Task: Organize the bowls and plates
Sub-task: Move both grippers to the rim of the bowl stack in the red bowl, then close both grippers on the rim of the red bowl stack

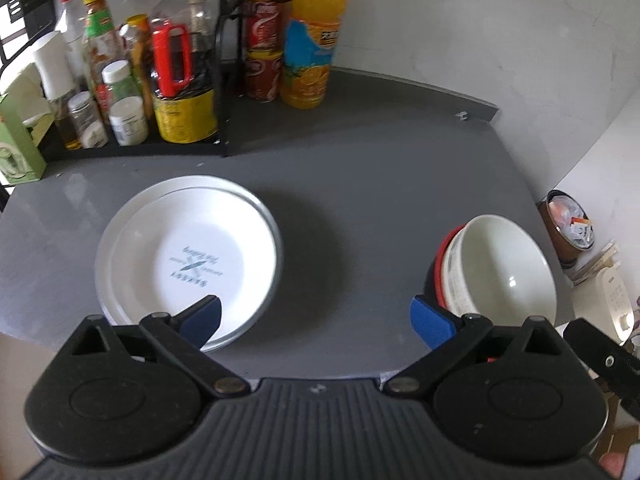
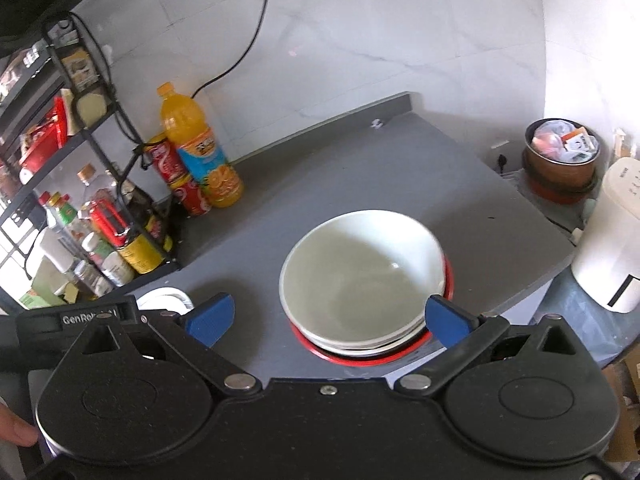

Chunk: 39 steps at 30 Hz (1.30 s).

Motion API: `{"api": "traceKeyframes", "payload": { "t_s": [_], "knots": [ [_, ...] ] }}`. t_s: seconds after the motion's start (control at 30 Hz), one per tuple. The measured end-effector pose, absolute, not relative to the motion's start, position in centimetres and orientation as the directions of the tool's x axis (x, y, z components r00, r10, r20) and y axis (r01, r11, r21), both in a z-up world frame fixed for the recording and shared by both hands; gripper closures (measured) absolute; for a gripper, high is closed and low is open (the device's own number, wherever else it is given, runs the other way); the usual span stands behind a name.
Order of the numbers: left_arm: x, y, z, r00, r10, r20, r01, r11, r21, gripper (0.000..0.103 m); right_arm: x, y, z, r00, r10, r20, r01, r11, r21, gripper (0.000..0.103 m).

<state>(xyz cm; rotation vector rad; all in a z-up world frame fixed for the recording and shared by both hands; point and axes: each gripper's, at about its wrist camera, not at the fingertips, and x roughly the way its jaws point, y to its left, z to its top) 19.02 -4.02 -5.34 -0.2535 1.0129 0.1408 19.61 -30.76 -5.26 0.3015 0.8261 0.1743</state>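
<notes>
Behind plates (image 1: 188, 256) — bottle rack (image 1: 120, 80), juice bottle (image 1: 312, 36).

Plates (image 1: 188, 256) sat stacked on the counter (image 1: 360, 168), left of the nested bowls (image 1: 504, 268). Rack of bottles (image 1: 120, 80) stood behind the plates, juice bottle (image 1: 314, 36) and cans (image 1: 264, 48) just right of it.

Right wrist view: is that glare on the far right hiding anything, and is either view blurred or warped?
Right wrist view: daylight washes out the wall above the white appliance; the stacked bowls stay readable, with one small highlight inside. Left wrist view: slightly soft, the plates cast a dark shadow to their right. Both views: fisheye bends the counter edge.
</notes>
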Motion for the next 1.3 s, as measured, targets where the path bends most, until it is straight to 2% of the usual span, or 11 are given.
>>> {"api": "traceKeyframes", "payload": {
  "t_s": [0.37,0.6,1.03,1.13,1.2,1.3],
  "knots": [
    [22.5,-7.3,-5.9,0.502,-0.057,-0.863,-0.212,0.959,-0.187,0.003,22.6,-34.2,-7.6,0.633,0.225,-0.741,0.066,0.938,0.34,0.0],
    [25.6,-9.7,-7.1,0.475,-0.092,-0.875,-0.144,0.973,-0.181,0.003,24.5,-36.0,-10.0,0.59,0.234,-0.772,0.126,0.919,0.375,0.002],
    [29.6,-12.2,-10.3,0.404,-0.145,-0.903,-0.084,0.977,-0.194,0.007,27.2,-37.3,-14.5,0.495,0.31,-0.811,0.209,0.864,0.458,0.036],
    [30.2,-12.5,-11.3,0.38,-0.159,-0.911,-0.086,0.975,-0.206,0.015,27.5,-37.5,-15.4,0.476,0.32,-0.819,0.232,0.853,0.468,0.04],
    [30.5,-12.7,-12.2,0.35,-0.178,-0.92,-0.095,0.97,-0.224,0.026,27.7,-37.7,-15.9,0.462,0.322,-0.826,0.252,0.845,0.471,0.043],
    [30.9,-13.0,-13.4,0.312,-0.197,-0.93,-0.103,0.966,-0.239,0.036,28.1,-37.8,-16.5,0.444,0.326,-0.834,0.264,0.842,0.47,0.049]
  ]
}}
